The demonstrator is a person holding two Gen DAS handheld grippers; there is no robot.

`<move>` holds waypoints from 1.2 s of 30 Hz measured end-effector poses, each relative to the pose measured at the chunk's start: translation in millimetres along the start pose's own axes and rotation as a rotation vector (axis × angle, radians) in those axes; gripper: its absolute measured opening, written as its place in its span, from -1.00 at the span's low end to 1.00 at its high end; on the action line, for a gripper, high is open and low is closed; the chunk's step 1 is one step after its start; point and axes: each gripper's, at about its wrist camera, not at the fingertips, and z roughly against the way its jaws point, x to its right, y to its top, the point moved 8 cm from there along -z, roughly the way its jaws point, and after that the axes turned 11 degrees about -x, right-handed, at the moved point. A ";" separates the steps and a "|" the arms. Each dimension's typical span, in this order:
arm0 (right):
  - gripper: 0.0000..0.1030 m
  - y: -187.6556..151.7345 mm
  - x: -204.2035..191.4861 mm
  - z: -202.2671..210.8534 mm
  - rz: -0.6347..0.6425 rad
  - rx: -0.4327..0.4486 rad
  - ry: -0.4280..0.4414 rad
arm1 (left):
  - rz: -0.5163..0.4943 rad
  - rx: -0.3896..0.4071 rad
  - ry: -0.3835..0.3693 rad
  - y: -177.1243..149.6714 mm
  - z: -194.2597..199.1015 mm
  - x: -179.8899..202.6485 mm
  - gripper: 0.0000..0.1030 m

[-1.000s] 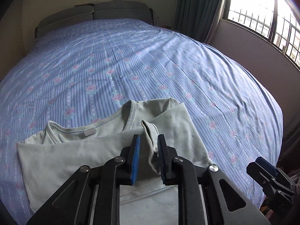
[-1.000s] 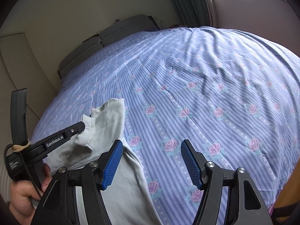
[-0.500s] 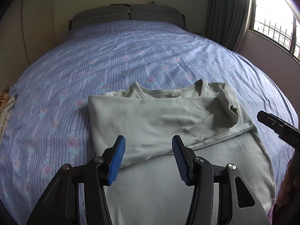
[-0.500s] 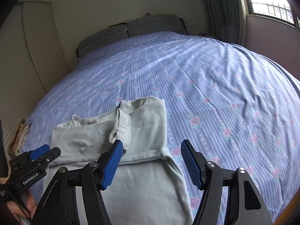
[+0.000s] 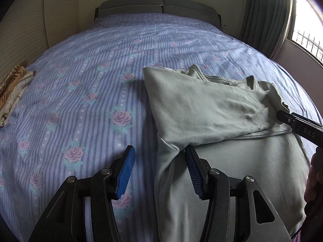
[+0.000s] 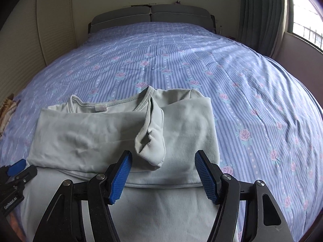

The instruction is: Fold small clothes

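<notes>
The pale grey-green cotton top (image 6: 113, 133) lay on the blue striped rose-print bedsheet (image 6: 201, 64), sleeves crossed inward (narrowing it, probably), while left gripper (image 5: 158, 173) and right gripper (image 6: 163, 176) gaped empty.

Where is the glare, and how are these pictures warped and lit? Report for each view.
Left wrist view: the window at the right edge is blown out white; fisheye bulges the bed into a dome; corners are dark; the shirt is sharp. Right wrist view: less glare, from the window at upper right; same bulge and dark corners; soft daylight, faint shadows on the shirt.
</notes>
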 end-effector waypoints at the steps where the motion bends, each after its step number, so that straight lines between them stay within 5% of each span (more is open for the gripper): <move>1: 0.27 0.2 4.8 -0.9 -0.015 -0.002 -0.020 | 0.005 0.000 0.006 0.1 -0.2 -2.7 -0.01; 14: 0.27 -23.9 42.8 7.4 -0.146 0.001 -0.090 | 0.051 0.034 0.002 -8.8 10.2 -16.7 0.02; 21: 0.27 7.9 7.9 28.9 -0.074 0.106 0.098 | 0.036 0.088 -0.040 16.1 25.0 2.4 0.01; 25: 0.27 19.1 -18.9 21.0 -0.011 0.072 0.222 | 0.017 0.114 -0.073 36.1 26.2 20.2 0.10; 31: 0.27 1.1 -13.7 -13.9 -0.038 -0.049 0.161 | 0.020 0.034 -0.027 35.6 -11.0 19.2 0.12; 36: 0.28 -5.1 -6.0 -15.7 -0.049 -0.048 0.150 | 0.047 0.014 -0.004 27.4 -13.9 0.3 0.15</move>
